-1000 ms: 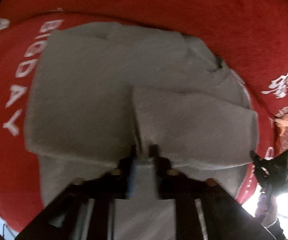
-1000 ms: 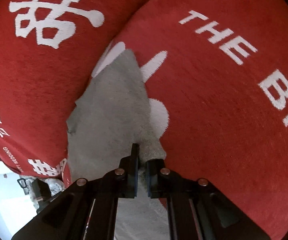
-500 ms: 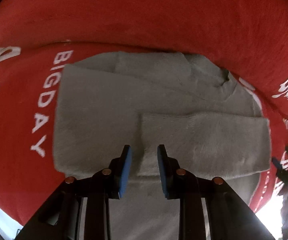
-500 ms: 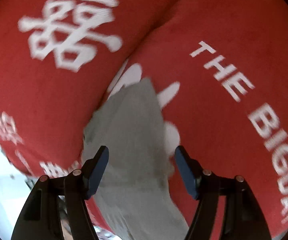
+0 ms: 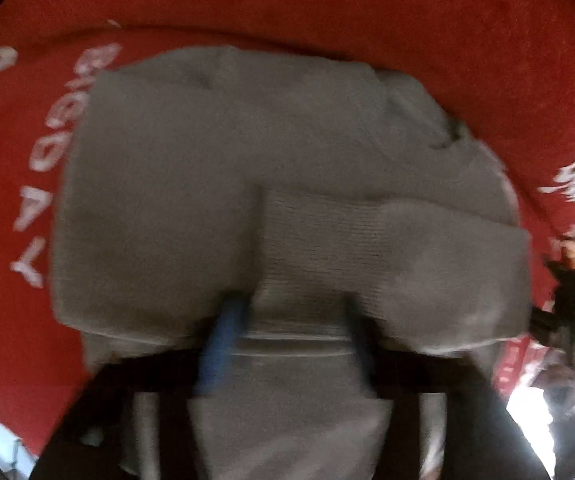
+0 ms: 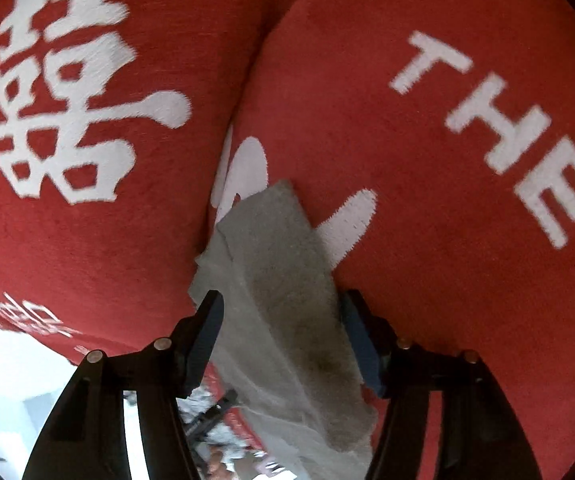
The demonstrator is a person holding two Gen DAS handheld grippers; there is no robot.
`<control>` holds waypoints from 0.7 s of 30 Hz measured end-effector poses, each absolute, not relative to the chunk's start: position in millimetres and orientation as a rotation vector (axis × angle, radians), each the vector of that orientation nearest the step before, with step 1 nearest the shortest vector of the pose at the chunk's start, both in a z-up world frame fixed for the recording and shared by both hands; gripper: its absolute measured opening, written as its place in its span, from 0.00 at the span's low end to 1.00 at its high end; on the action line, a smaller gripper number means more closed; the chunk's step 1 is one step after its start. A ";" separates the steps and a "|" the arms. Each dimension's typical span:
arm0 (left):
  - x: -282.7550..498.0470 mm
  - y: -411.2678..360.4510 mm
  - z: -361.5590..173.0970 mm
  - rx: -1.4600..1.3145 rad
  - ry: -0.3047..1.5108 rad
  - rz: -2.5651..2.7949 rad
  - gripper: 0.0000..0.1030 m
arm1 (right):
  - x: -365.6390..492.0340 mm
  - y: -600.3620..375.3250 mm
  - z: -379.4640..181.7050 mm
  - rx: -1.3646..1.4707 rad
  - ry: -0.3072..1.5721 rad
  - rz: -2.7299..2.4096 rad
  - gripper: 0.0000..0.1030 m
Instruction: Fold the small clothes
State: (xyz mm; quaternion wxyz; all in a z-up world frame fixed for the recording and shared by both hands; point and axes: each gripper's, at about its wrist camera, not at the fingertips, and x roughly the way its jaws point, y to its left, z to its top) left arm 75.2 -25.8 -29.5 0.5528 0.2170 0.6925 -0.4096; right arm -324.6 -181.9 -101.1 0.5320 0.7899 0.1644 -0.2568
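while a folded grey knit garment lies on a red white-lettered blanket, the left gripper, jaws just widened, and the right gripper, just narrowing, straddle it unpinched.

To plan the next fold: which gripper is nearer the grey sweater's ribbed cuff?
Left. The left gripper, jaws just opening, straddles the ribbed cuff; the right gripper, jaws just closing around grey sweater cloth, is at the sleeve's far end.

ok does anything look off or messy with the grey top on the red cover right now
Mostly tidy. The grey top lies flat on the red cover with one sleeve folded across. Only its neck corner looks bunched and wrinkled. Nothing looks torn or spilled.
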 end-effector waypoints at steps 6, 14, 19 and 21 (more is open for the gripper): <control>64.4 -29.9 -26.3 0.598 1.576 -0.985 0.12 | -298.8 -183.4 -70.8 1.697 0.554 -0.634 0.09; 76.8 -4.1 -24.8 0.603 1.536 -0.967 0.12 | -266.4 -191.2 -60.7 1.304 0.961 -0.752 0.09; 93.2 7.3 -11.1 0.641 1.484 -0.903 0.11 | -279.9 -179.3 -57.5 1.424 0.870 -0.831 0.16; 99.0 11.5 -0.5 0.629 1.469 -0.899 0.11 | -286.1 -168.8 -49.8 1.421 0.862 -0.827 0.16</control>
